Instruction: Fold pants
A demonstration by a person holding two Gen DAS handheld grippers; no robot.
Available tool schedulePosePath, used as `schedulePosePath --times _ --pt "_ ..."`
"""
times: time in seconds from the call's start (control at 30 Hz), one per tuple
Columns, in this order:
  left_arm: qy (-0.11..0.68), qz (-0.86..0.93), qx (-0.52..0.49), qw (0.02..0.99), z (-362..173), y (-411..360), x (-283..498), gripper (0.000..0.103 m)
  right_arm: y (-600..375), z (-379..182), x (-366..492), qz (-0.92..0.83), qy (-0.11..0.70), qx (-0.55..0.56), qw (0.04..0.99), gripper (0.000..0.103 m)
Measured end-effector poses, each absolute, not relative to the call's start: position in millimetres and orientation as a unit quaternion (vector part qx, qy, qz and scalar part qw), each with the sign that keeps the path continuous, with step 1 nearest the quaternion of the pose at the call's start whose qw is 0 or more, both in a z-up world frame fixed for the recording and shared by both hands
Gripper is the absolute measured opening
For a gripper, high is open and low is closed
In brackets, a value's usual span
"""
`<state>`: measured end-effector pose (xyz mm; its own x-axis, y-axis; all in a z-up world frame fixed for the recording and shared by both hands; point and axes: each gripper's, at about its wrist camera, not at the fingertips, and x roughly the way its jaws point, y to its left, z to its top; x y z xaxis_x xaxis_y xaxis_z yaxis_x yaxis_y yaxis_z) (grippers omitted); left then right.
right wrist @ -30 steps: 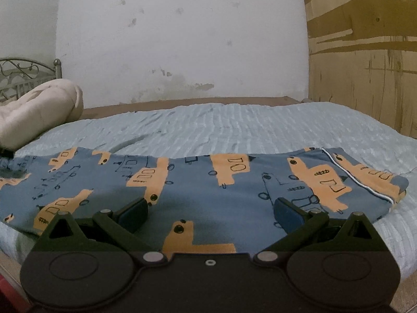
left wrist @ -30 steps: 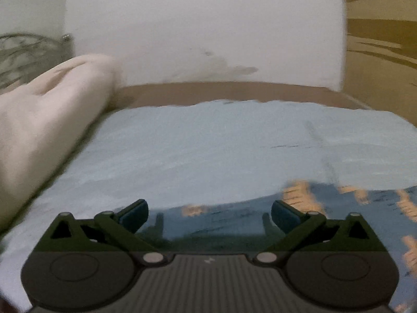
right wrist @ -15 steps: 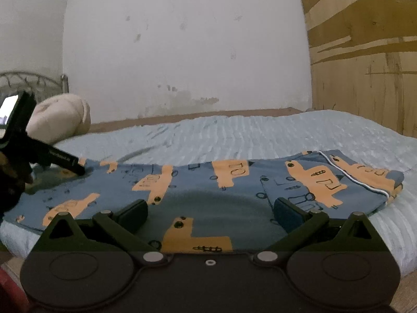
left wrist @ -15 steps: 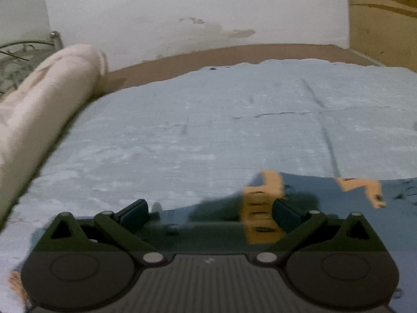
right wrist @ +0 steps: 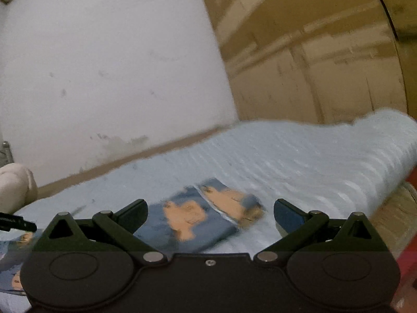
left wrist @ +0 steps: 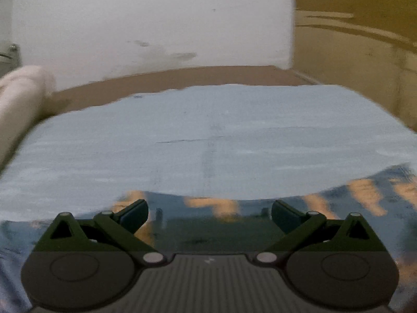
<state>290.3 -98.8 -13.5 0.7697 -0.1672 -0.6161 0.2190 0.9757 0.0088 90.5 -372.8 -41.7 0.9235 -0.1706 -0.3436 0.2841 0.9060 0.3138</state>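
The left wrist view looks level across the light blue bedspread [left wrist: 208, 135] to the white wall [left wrist: 156, 20] and a cream rolled blanket [left wrist: 18, 96] at the left edge; the blue pants [left wrist: 213, 206] with orange vehicle prints show only as a blurred band crossing the lower frame from left to right, just ahead of and beneath the left gripper [left wrist: 209, 212], whose fingers stand wide apart with nothing between them. The right wrist view is tilted and shows what the other does not: one end of the pants [right wrist: 198, 221], edged by a white stripe, lying flat on the bedspread [right wrist: 299, 161] near its front edge, and a wooden panel wall [right wrist: 312, 65] to the right; the right gripper [right wrist: 209, 212] is likewise spread open and empty above that end. The garment's long axis runs sideways along the near edge of the bed, the striped end toward the right; a black tool tip [right wrist: 15, 221] enters at far left.
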Motion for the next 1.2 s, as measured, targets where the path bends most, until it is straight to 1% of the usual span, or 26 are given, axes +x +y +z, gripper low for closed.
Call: schedulePosePath --times 0.1,0.23,0.4,0.47,0.57,0.63,0.67,0.73,0.77,0.83,0.9,1.0,1.2 --pt "0.317 -0.155 0.033 0.935 -17 -129 280 0.102 -389 -47 95 -0.095 0.180 0.224 0.953 0.102" --pt "0.305 -0.208 0.041 0.929 -28 -159 266 0.102 -387 -47 98 -0.067 0.177 0.224 0.956 0.102" --pt "0.325 -0.214 0.075 0.918 -43 -179 258 0.102 -389 -48 107 -0.053 0.183 0.248 0.950 0.098" --pt "0.334 -0.212 0.090 0.914 -51 -180 257 0.102 -392 -48 107 -0.058 0.178 0.260 0.947 0.093" --pt "0.332 -0.212 0.090 0.915 -48 -180 253 0.102 -396 -50 112 -0.077 0.180 0.270 0.943 0.078" --pt "0.340 -0.214 0.086 0.912 -46 -178 253 0.102 -397 -51 116 -0.092 0.184 0.274 0.940 0.061" --pt "0.345 -0.214 0.083 0.910 -43 -176 254 0.102 -398 -51 118 -0.099 0.186 0.278 0.937 0.057" --pt "0.355 -0.215 0.071 0.907 -38 -171 256 0.102 -400 -52 118 -0.108 0.189 0.288 0.933 0.041" --pt "0.360 -0.216 0.063 0.905 -35 -168 258 0.102 -401 -52 119 -0.113 0.191 0.292 0.930 0.037" --pt "0.371 -0.227 0.038 0.899 -29 -162 263 0.102 -401 -52 122 -0.115 0.192 0.294 0.929 0.024" --pt "0.385 -0.244 0.010 0.890 -24 -154 269 0.102 -398 -48 124 -0.113 0.190 0.286 0.932 0.017" --pt "0.396 -0.266 -0.040 0.878 -15 -140 272 0.102 -380 -37 128 -0.106 0.181 0.235 0.949 0.015" --pt "0.383 -0.292 -0.143 0.865 4 -100 273 0.102 -316 -4 129 -0.044 0.152 0.085 0.984 0.015"
